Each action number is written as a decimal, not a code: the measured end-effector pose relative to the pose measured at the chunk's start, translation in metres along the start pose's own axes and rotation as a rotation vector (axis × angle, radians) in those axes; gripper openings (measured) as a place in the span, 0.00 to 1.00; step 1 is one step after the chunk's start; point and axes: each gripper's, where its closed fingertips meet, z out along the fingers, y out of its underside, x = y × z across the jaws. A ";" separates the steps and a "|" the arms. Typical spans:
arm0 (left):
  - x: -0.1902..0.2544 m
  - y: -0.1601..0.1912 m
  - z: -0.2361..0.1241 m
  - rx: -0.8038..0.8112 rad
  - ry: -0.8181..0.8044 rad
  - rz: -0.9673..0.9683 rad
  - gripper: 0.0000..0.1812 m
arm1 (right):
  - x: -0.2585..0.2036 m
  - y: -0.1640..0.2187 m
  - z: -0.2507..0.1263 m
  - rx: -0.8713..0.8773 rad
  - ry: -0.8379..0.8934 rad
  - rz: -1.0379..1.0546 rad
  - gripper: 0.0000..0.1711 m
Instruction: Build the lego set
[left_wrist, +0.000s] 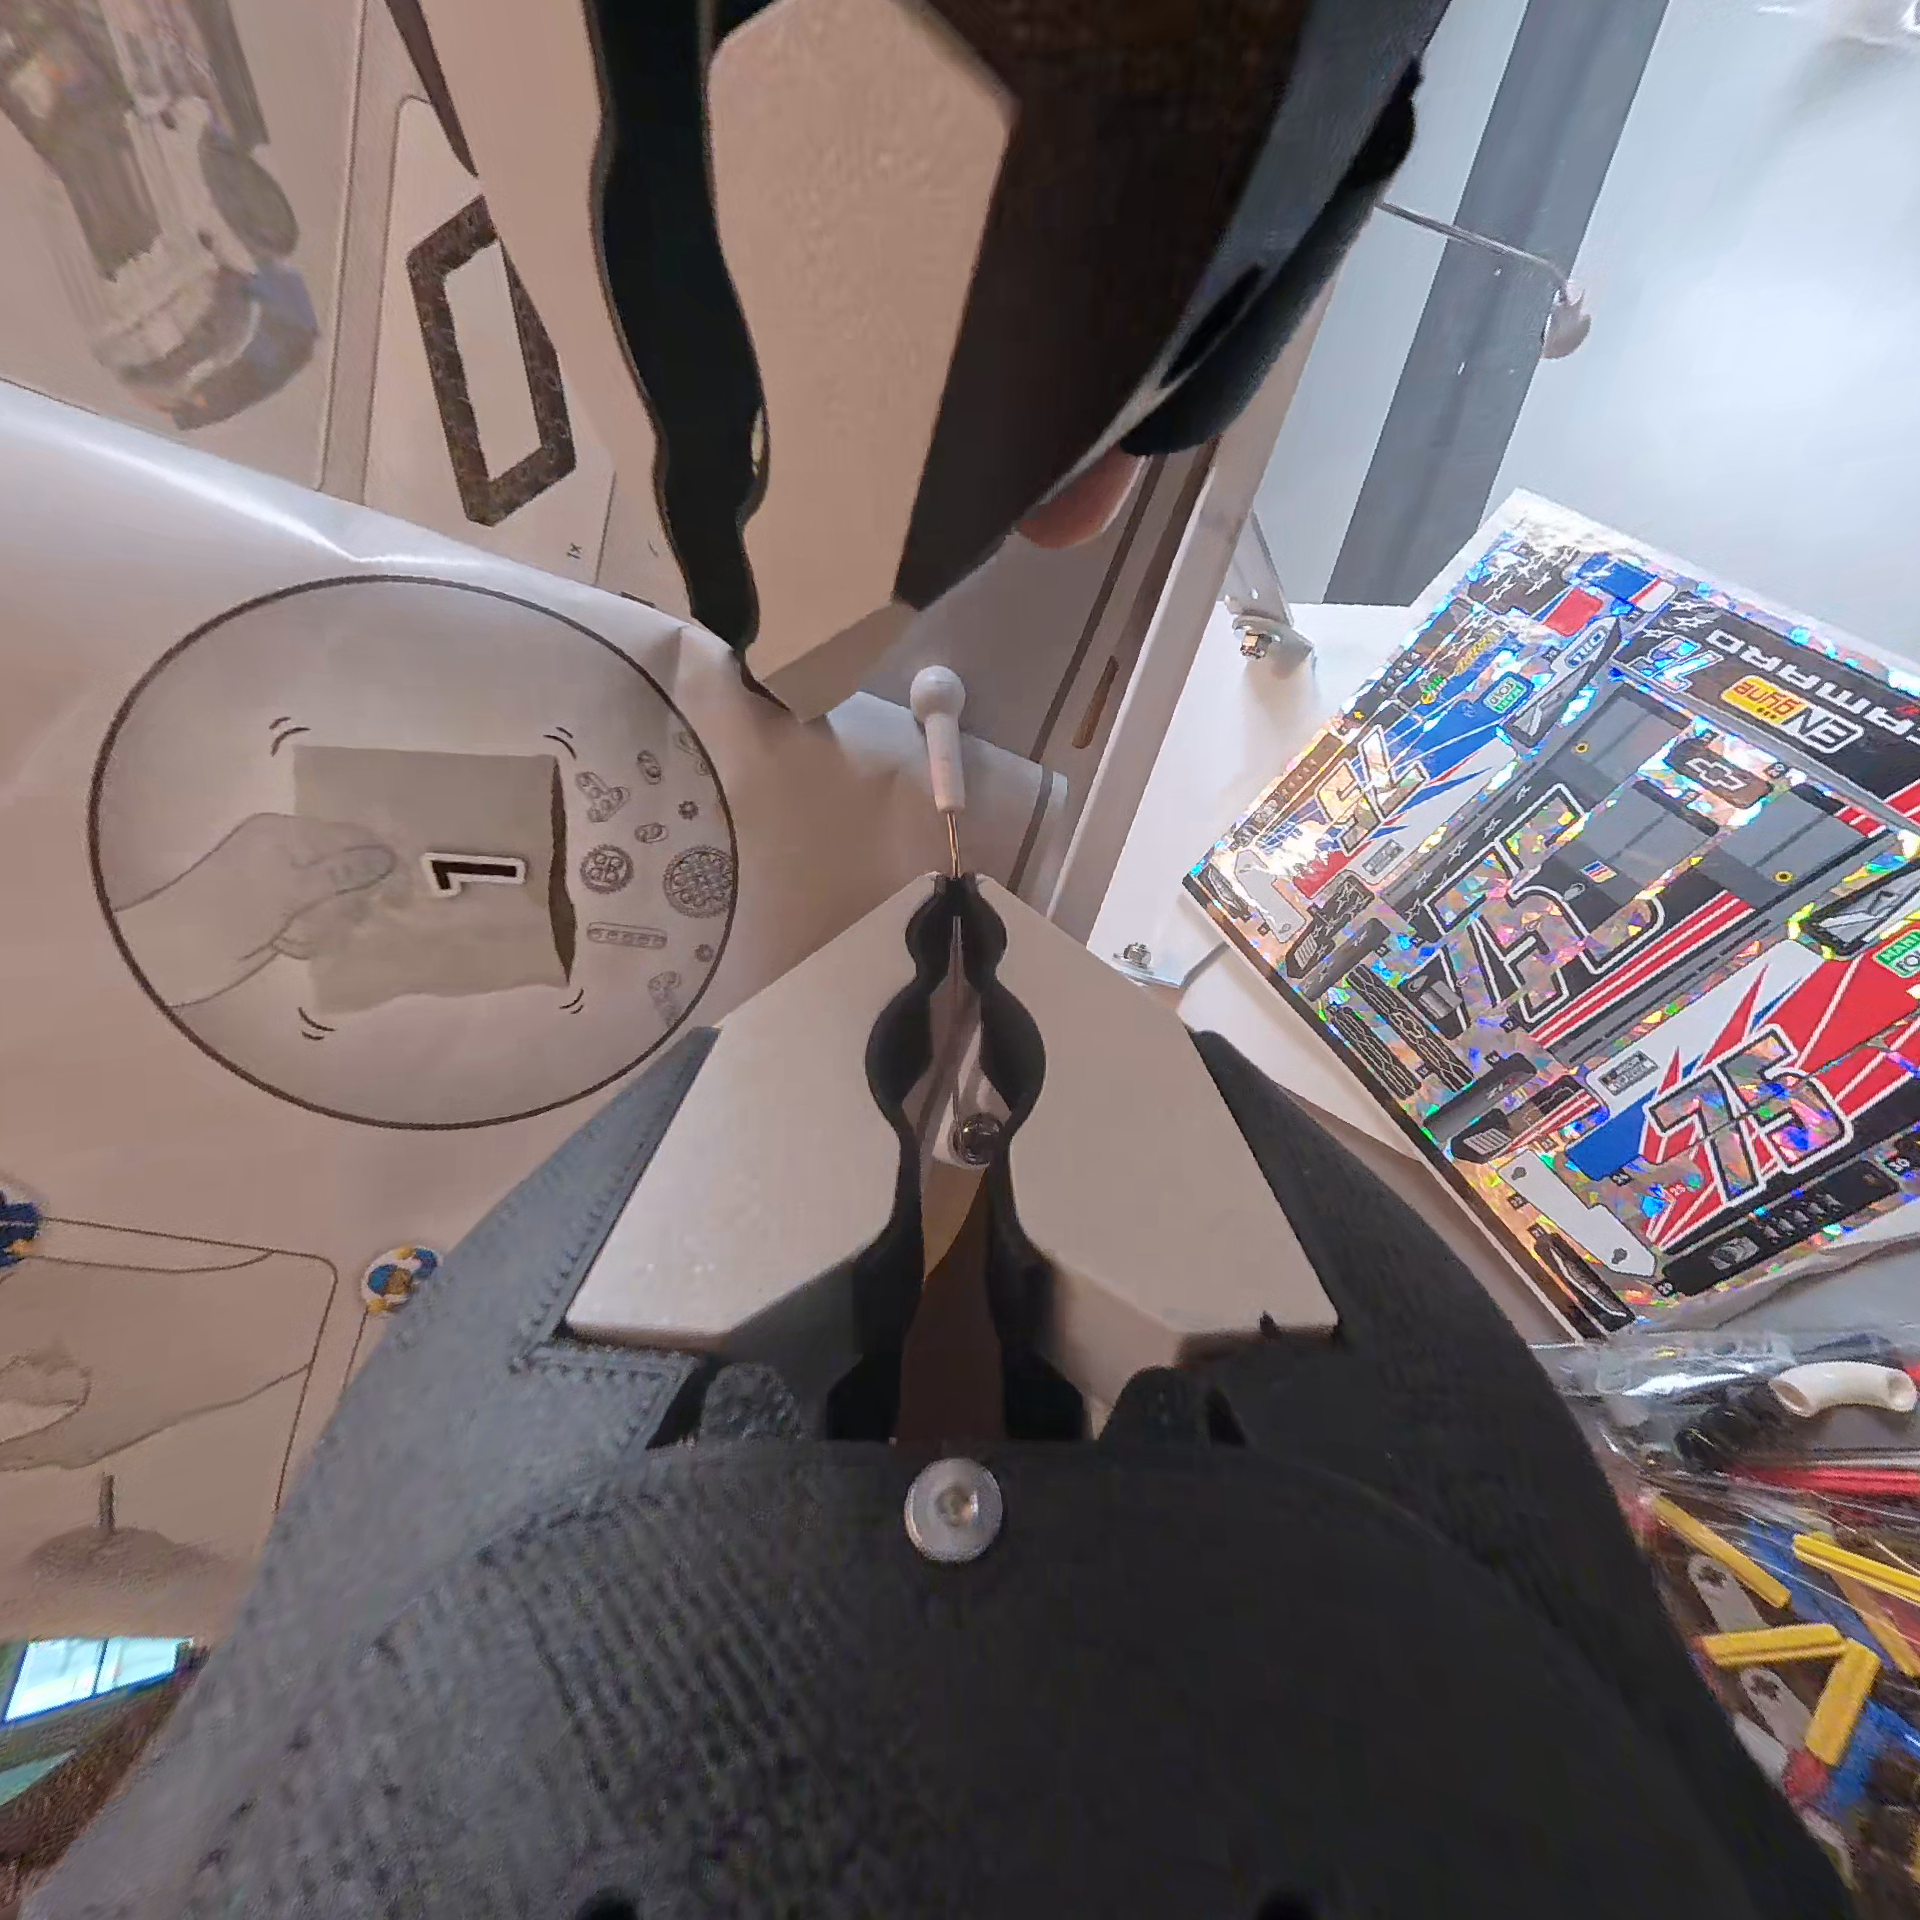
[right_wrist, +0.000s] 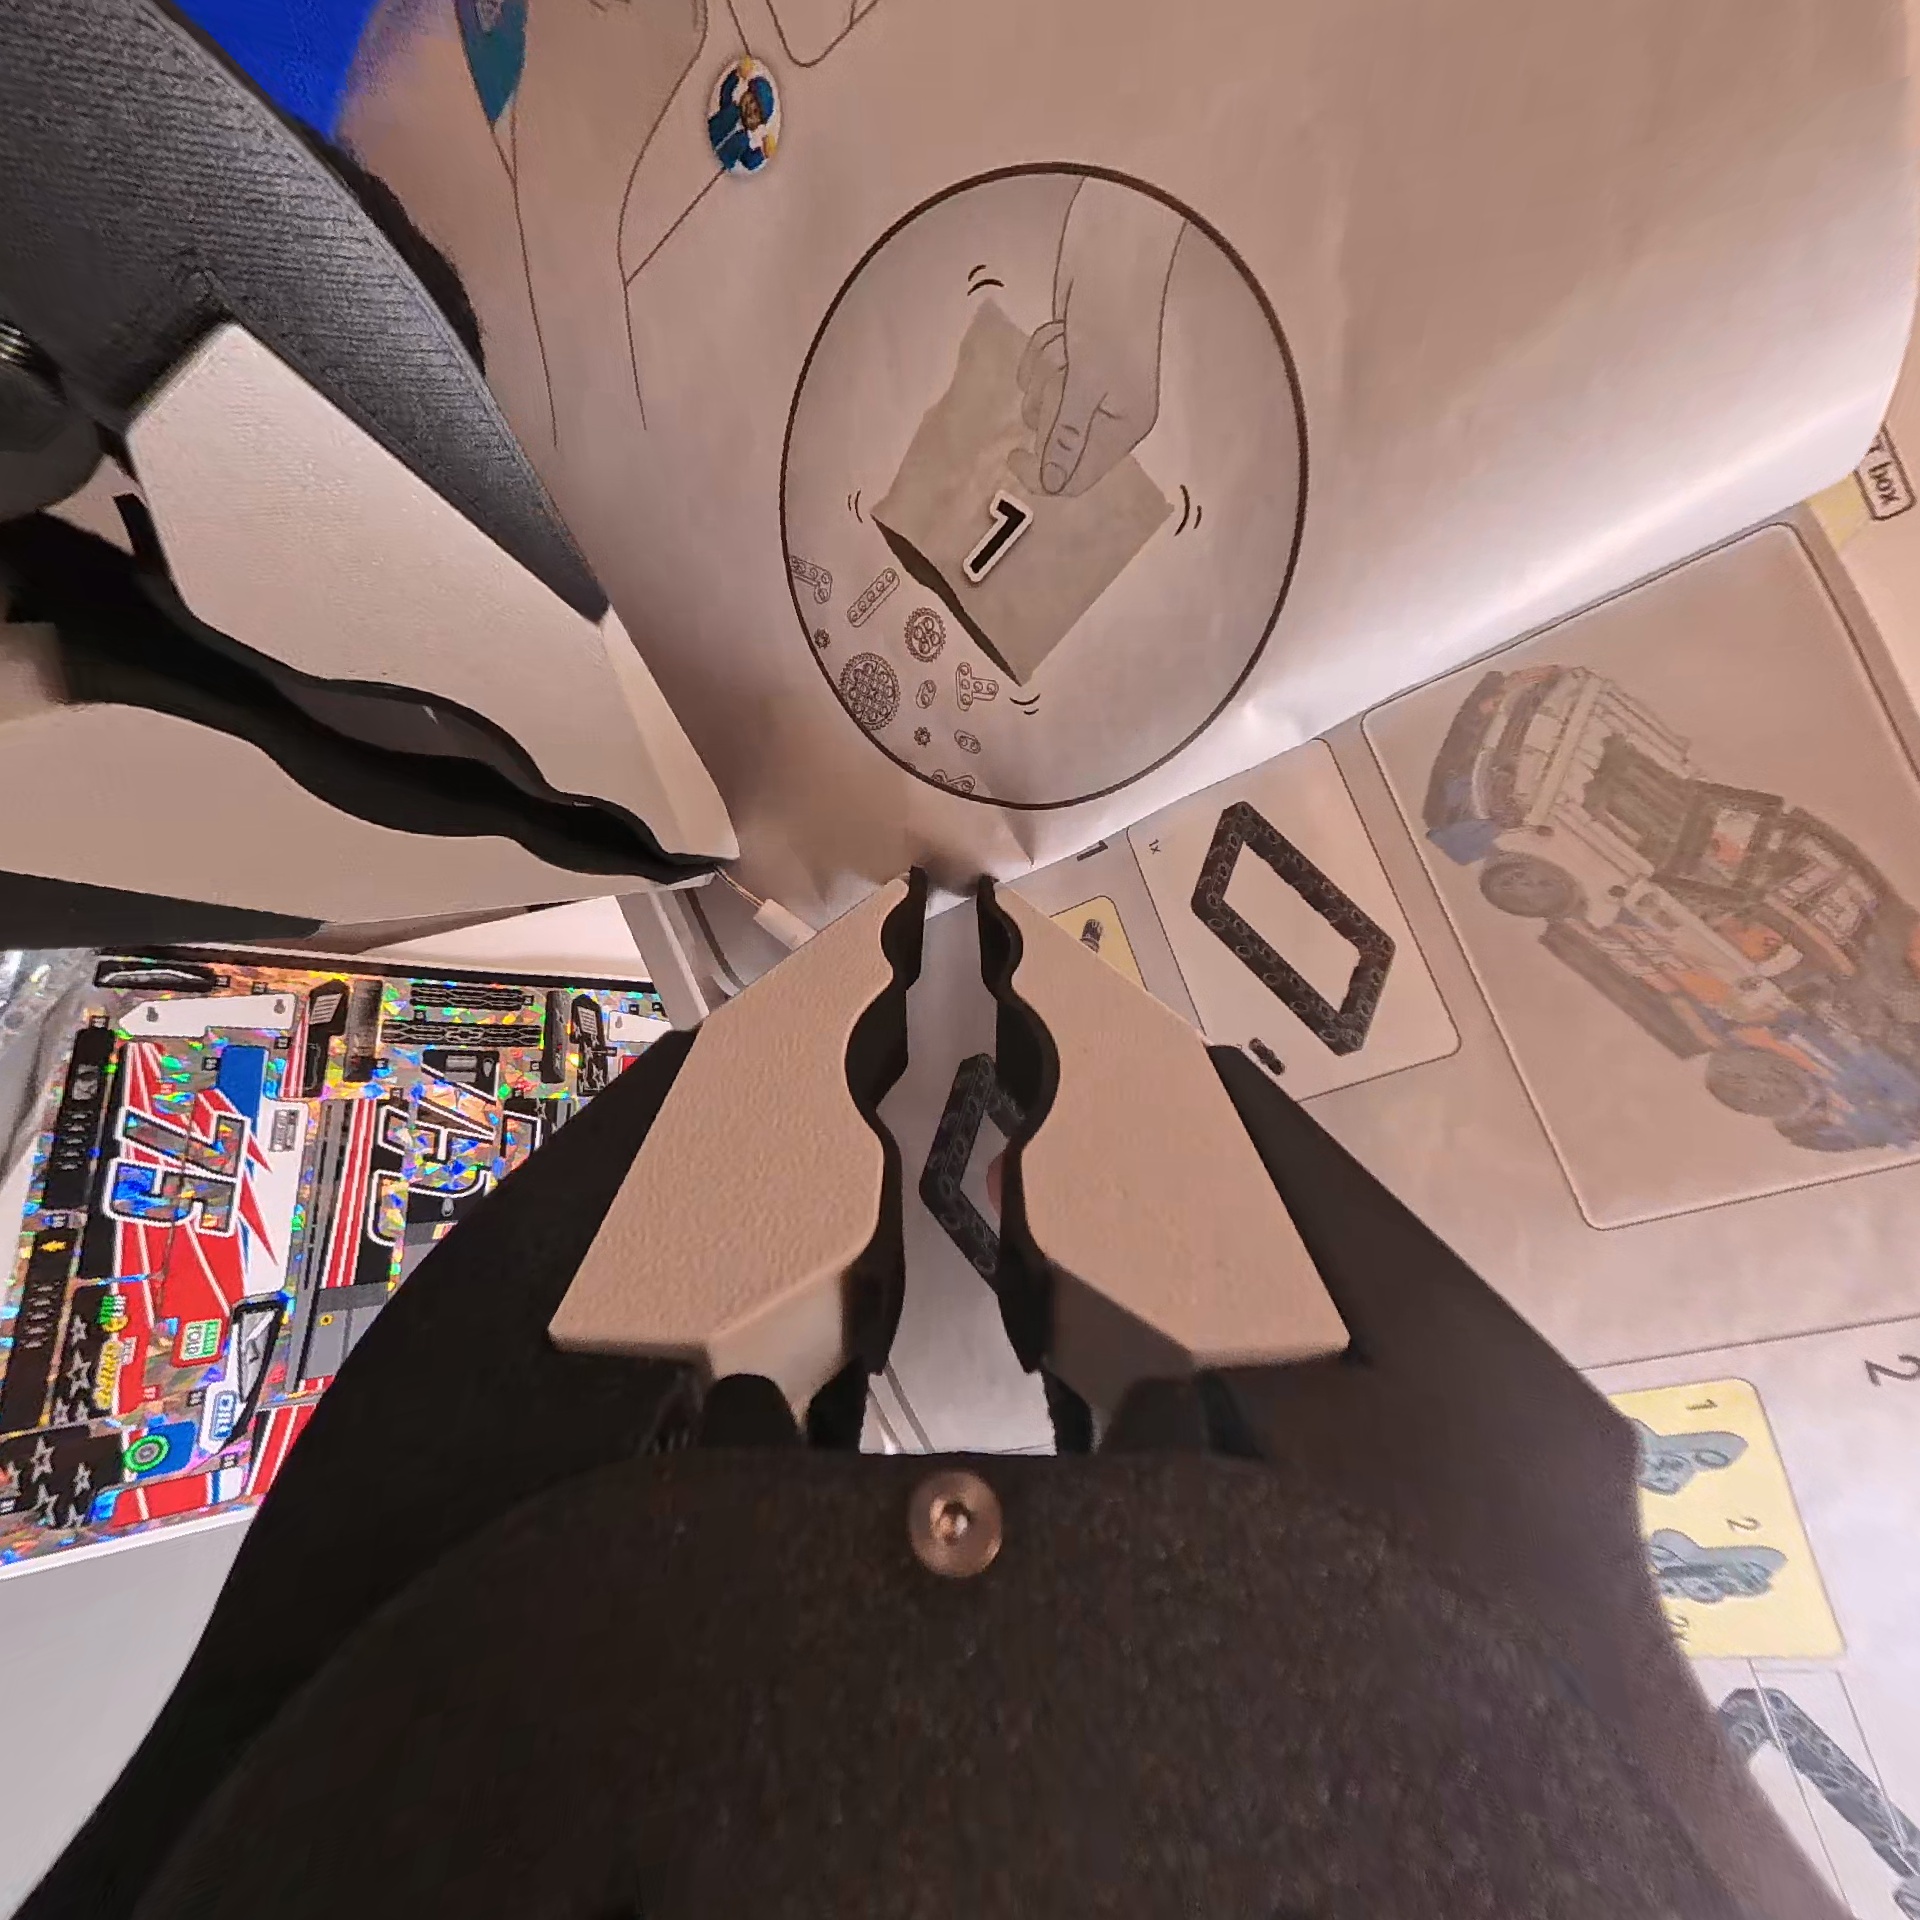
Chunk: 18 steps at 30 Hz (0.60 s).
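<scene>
The instruction booklet stands open on a white book stand (left_wrist: 1164, 665). Its near page (left_wrist: 416, 852) curls up off the spread. My left gripper (left_wrist: 956, 909) is shut on the thin metal wire of the stand's white-tipped page holder (left_wrist: 940, 748). My right gripper (right_wrist: 949, 881) has its jaws a narrow slit apart, pinching the creased lower edge of that curled page (right_wrist: 1039, 488). It also shows in the left wrist view (left_wrist: 774, 686), at the page corner just above the holder. The left gripper (right_wrist: 717, 862) shows in the right wrist view, close beside the right one.
A shiny holographic sticker sheet (left_wrist: 1579, 935) lies flat beside the stand and also shows in the right wrist view (right_wrist: 260, 1195). A clear bag of loose Lego parts (left_wrist: 1787, 1610), with yellow, red and blue pieces, lies near the sheet. The page beneath (right_wrist: 1299, 935) shows printed build steps. The gap from one gripper's tips to the other's is roughly 5 cm.
</scene>
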 end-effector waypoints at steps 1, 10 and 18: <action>0.000 0.002 0.000 -0.016 0.003 -0.007 0.04 | 0.000 0.000 0.000 -0.002 -0.003 0.000 0.05; -0.015 0.029 -0.021 0.018 -0.026 -0.225 0.10 | 0.009 -0.001 -0.014 0.080 -0.029 0.144 0.06; -0.015 0.037 -0.017 0.032 -0.041 -0.334 0.13 | 0.021 0.016 -0.022 0.078 0.046 0.176 0.03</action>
